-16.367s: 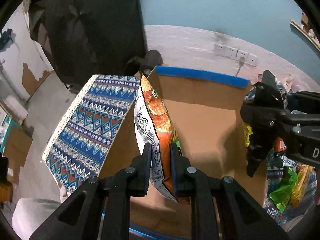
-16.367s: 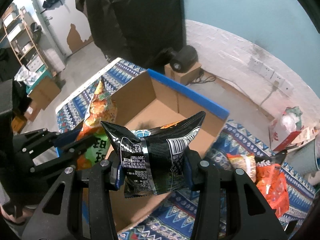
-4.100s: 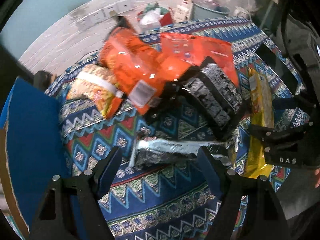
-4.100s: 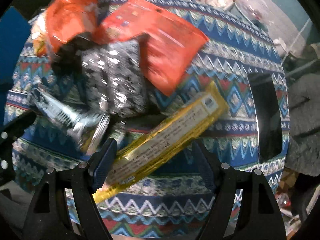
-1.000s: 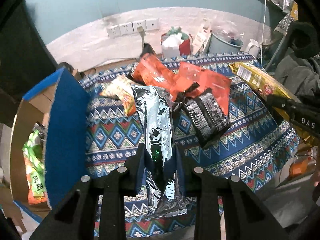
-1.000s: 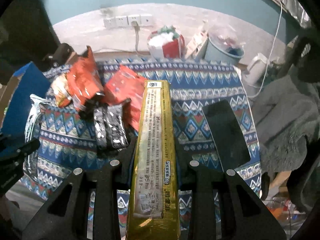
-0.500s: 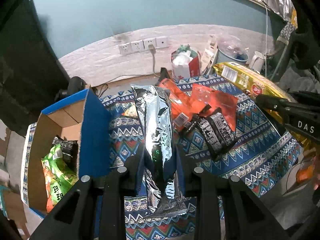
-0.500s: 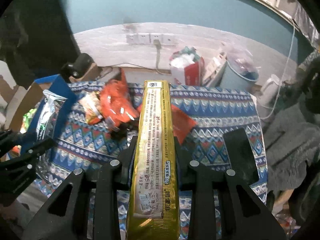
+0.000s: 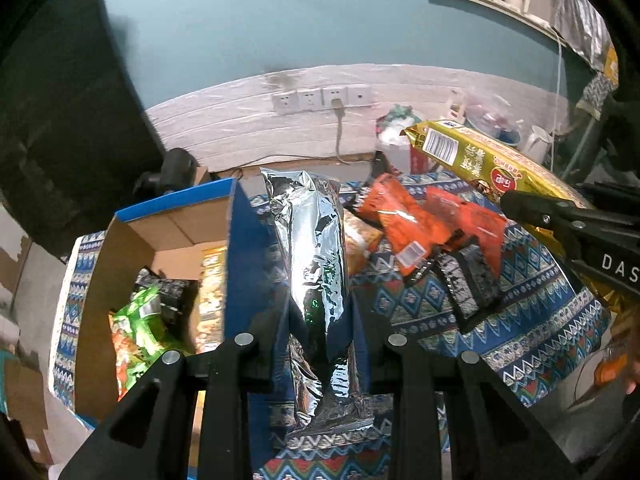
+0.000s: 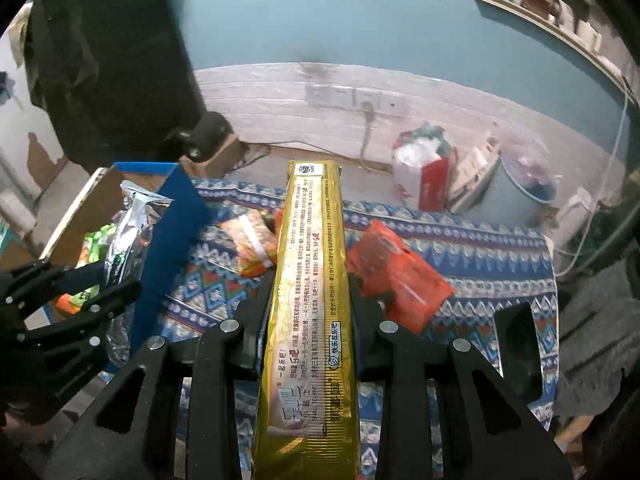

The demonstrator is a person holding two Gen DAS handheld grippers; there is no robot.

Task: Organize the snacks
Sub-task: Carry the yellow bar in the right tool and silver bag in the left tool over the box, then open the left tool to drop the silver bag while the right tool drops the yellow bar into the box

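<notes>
My left gripper (image 9: 320, 316) is shut on a long silver foil packet (image 9: 310, 248), held upright in the air beside the blue flap of the cardboard box (image 9: 168, 224). The box holds a green bag (image 9: 136, 320) and a black bag (image 9: 164, 288). My right gripper (image 10: 308, 300) is shut on a long gold packet (image 10: 310, 280), held above the patterned cloth; the packet also shows in the left wrist view (image 9: 480, 160). The silver packet and left gripper show in the right wrist view (image 10: 128, 232) at the left.
On the blue patterned tablecloth (image 9: 540, 328) lie orange packets (image 9: 404, 216), a black packet (image 9: 464, 280) and a yellow-orange bag (image 10: 252, 244). A dark phone-like slab (image 10: 516, 340) lies at the cloth's right edge. Behind are a wall with sockets (image 9: 320, 98), a bin (image 10: 516, 192) and bags.
Both grippers have risen and swung left toward the box, each still holding its packet. More of the box's inside is in view.
</notes>
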